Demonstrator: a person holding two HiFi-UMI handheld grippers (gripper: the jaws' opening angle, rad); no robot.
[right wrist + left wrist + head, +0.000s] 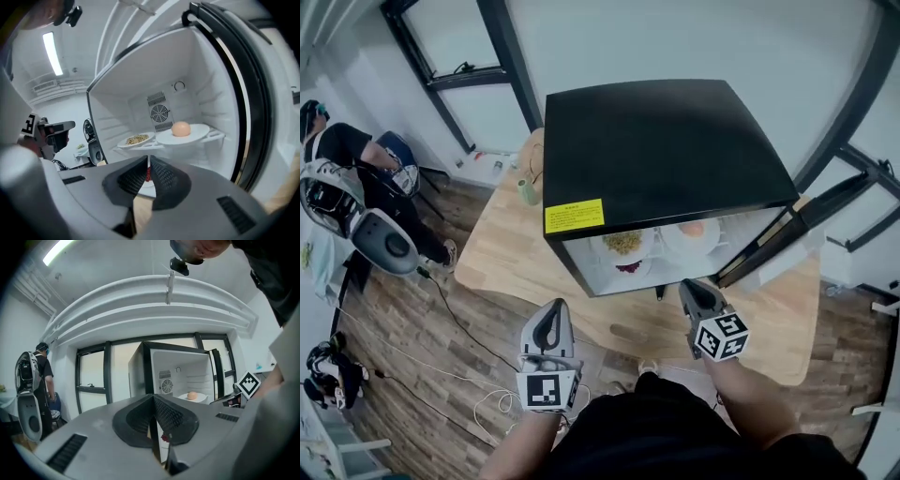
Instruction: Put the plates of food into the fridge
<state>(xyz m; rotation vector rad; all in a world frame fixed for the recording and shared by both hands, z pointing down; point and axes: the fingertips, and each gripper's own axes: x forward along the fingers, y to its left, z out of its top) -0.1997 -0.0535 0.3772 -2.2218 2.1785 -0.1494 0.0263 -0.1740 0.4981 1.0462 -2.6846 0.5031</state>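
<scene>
Grey shells are seen on the left gripper [551, 317] and right gripper [694, 295], lined with black ribbed pads [171, 416]. A white cube [721, 336] bearing black square markers is fitted to each. A black top [675, 436] is worn, lower centre.

- Pale wooden table [502, 253] with rounded corners, standing on a brown wood-plank floor [394, 328]
- White wall [675, 37] beyond the tabletop's far edge, black-framed window [455, 37] at its left
- Long ceiling strip light [51, 54], lit

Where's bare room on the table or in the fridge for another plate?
Bare table left of the fridge, and the strip before its open front. The shelf is crowded: grain plate and round-lump plate side by side.
</scene>
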